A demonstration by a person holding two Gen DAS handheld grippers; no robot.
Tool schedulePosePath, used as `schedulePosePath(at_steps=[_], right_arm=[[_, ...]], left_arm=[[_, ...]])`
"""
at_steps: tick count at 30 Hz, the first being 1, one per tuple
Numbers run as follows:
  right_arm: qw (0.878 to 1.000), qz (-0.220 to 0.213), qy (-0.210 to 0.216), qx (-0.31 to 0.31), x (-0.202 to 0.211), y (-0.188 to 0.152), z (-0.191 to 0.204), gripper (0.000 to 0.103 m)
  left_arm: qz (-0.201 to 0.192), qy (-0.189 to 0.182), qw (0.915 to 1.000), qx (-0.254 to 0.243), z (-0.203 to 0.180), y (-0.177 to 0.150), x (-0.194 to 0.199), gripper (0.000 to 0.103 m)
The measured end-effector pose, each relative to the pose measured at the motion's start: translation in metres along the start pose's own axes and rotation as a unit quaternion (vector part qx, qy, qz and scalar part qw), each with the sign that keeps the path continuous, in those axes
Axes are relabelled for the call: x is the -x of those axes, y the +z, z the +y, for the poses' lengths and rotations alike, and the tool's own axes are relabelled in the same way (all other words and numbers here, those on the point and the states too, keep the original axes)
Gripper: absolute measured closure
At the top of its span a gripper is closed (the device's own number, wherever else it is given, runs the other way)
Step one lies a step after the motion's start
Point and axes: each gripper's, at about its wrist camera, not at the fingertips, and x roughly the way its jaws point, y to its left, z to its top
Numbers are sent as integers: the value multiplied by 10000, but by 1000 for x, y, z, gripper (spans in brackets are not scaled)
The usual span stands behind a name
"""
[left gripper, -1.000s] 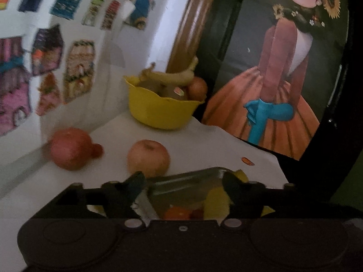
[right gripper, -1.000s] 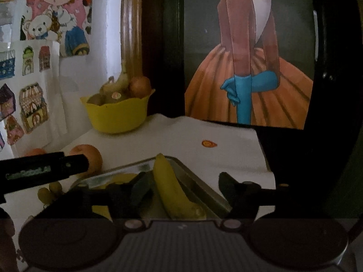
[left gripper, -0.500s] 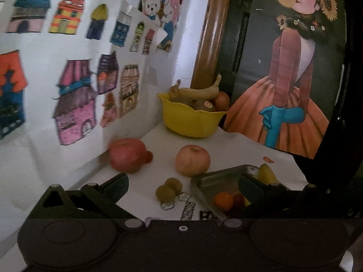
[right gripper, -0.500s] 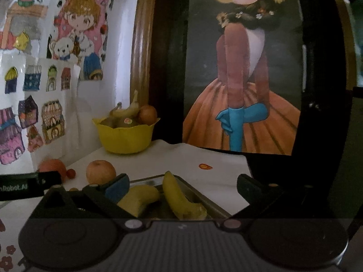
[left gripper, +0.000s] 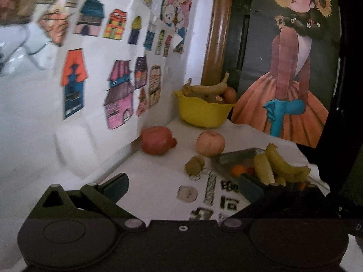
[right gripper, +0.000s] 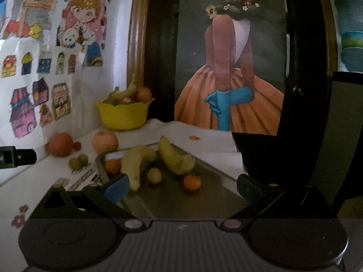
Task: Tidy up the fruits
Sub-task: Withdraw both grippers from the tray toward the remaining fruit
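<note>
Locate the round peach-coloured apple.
In the right wrist view the peach-coloured apple sits left of centre on the white table, between the yellow bowl and metal tray.

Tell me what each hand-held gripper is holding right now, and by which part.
Nothing is held. The left hand-held gripper and the right hand-held gripper both stand wide open, with no fruit between their pads.

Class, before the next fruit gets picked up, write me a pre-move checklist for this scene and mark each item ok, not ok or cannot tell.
1. Left gripper open and empty: ok.
2. Right gripper open and empty: ok.
3. Metal tray has bare floor for more fruit: ok.
4. Apple, pomegranate and two small green fruits lie loose on the table, outside the tray: ok, unobstructed.
5. Yellow bowl has spare room: not ok, fruit heaped above the rim.
6. Which fruit belongs where: cannot tell.
</note>
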Motion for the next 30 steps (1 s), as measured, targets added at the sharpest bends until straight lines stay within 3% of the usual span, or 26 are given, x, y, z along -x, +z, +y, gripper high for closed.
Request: schedulePosePath(at_steps=[16,30], right_arm=[[9949,-28,886,483,49,-11,54,0],[9896,-4,1275,662,47,-23,91,0]], left_arm=[[30,574,9983,7,44,-20,55,1],[171,778,9968,18,65,-22,44,1]])
